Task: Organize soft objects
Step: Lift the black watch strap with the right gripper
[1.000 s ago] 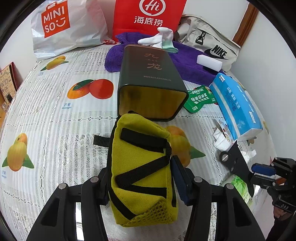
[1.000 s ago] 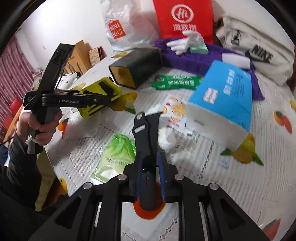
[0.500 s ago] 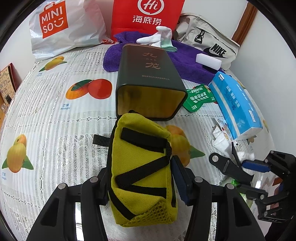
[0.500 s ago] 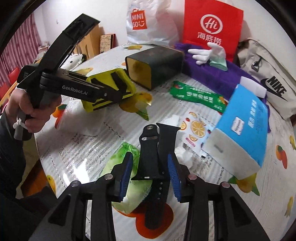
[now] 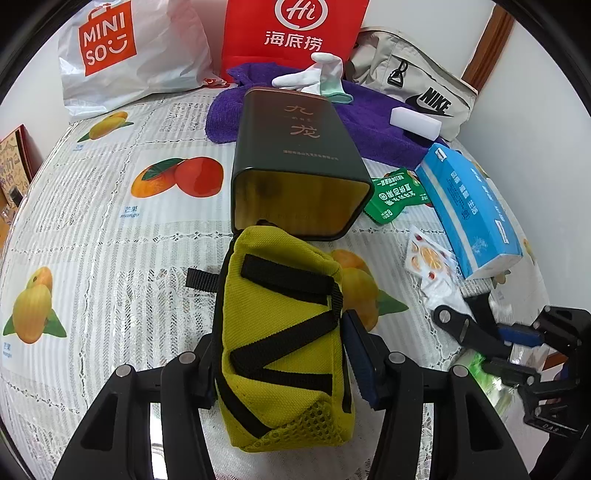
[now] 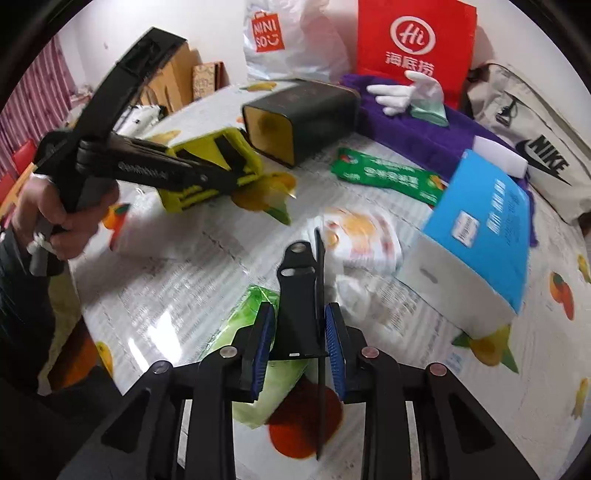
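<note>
Yellow pouch (image 5: 280, 339), one; black strap (image 6: 301, 295), one.

This is a lived-in home room. A table (image 5: 92, 229) wears a plastic cloth printed with mangoes and oranges over lace. Shopping bags lean on the plain white wall: a white Miniso bag (image 5: 125, 51) and a red Haidilao bag (image 5: 295, 33). A Nike bag (image 5: 417, 85), a tissue pack (image 5: 472, 206) and striped curtains (image 6: 29, 103) complete the domestic clutter.
</note>
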